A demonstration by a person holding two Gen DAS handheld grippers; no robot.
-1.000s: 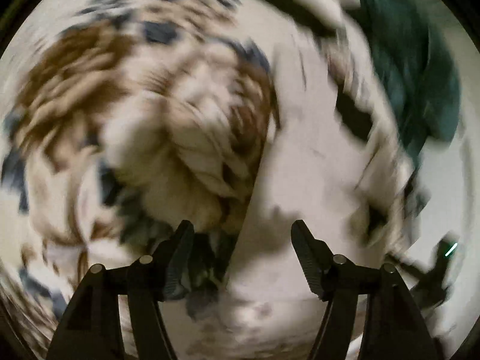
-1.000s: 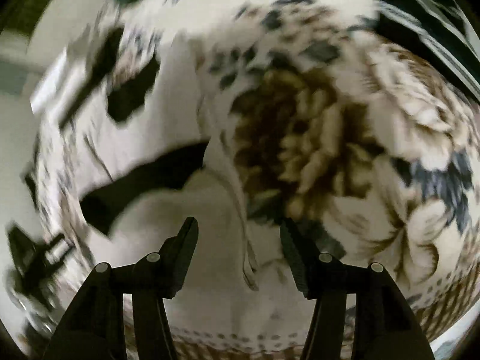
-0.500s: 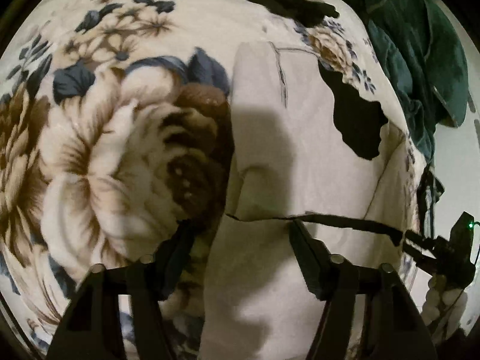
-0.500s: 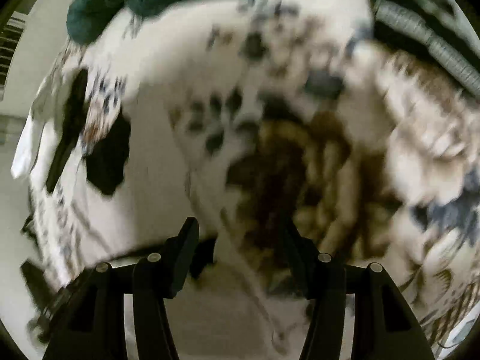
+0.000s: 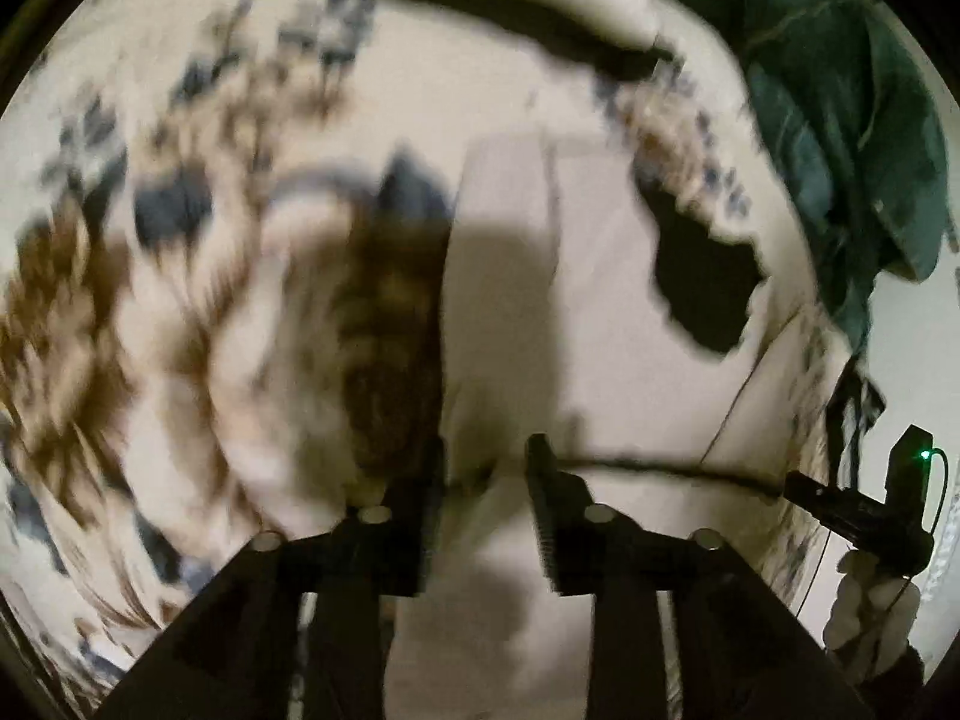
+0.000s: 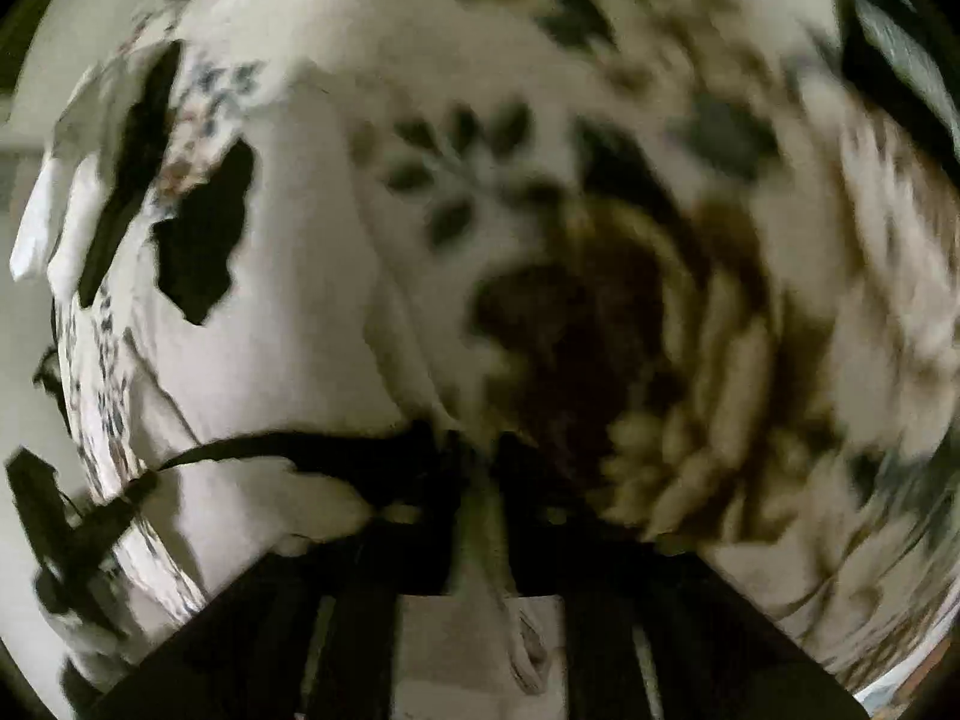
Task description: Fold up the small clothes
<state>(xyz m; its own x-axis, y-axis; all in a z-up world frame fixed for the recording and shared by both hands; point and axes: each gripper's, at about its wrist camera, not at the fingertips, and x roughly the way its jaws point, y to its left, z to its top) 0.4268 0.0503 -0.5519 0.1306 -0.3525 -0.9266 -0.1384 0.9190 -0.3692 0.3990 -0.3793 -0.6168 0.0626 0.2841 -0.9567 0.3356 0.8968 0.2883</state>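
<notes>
My left tongs point(image 5: 483, 483) are closing, gap remaining, on the white garment point(image 5: 600, 312) at twelve o'clock on the floral bedspread point(image 5: 180, 300). My right tongs point(image 6: 480, 480) are pinching its edge. Risk: uneven grips skewing the fold.

Garment point(image 5: 576, 312) on bedspread point(image 5: 180, 300), seemingly between both claws.

white garment point(image 5: 600, 312) with black patches, flat on floral bedspread point(image 5: 180, 312)

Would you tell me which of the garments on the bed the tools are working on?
The white garment with black patches, not the dark green one bunched beyond it.
</notes>
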